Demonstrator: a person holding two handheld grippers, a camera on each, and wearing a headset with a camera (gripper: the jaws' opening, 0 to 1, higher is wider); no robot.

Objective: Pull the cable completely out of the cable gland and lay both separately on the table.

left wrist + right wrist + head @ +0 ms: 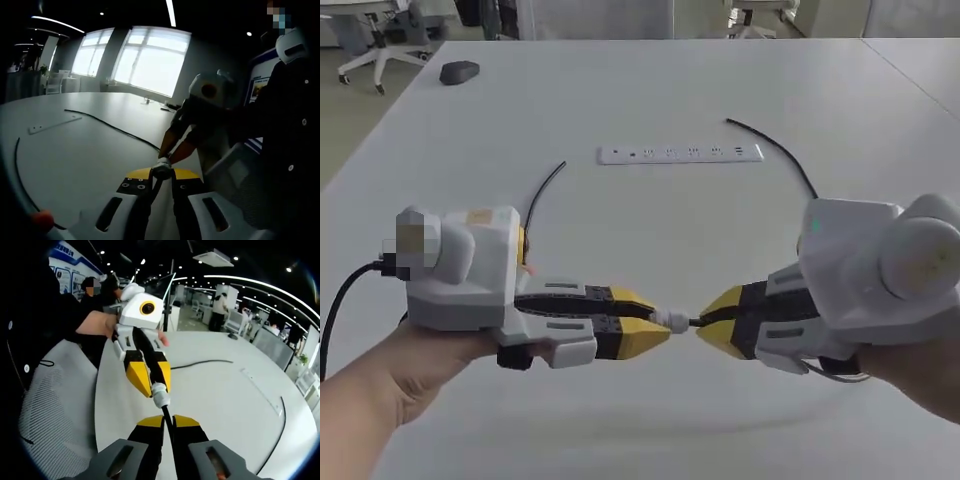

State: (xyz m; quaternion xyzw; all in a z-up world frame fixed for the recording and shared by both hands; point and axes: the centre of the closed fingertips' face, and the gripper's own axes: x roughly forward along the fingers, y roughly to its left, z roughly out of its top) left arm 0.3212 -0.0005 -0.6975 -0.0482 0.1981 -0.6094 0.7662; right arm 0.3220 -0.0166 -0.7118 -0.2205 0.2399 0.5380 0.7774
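The left claw (658, 322) is clamped on the white cable gland (676, 320). The right claw (706, 328) is closed on the black cable (777, 148) just beside it, and both are held above the desk (650, 240). Only a short stretch of cable shows between the two tips, so the cable seems still seated in the gland. The pull looks barely begun. The rest of the cable trails on the desk, and drawing it free and laying each piece down remains.

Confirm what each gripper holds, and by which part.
Left gripper is shut on the white cable gland, by its body. Right gripper is shut on the black cable, right where it leaves the gland.
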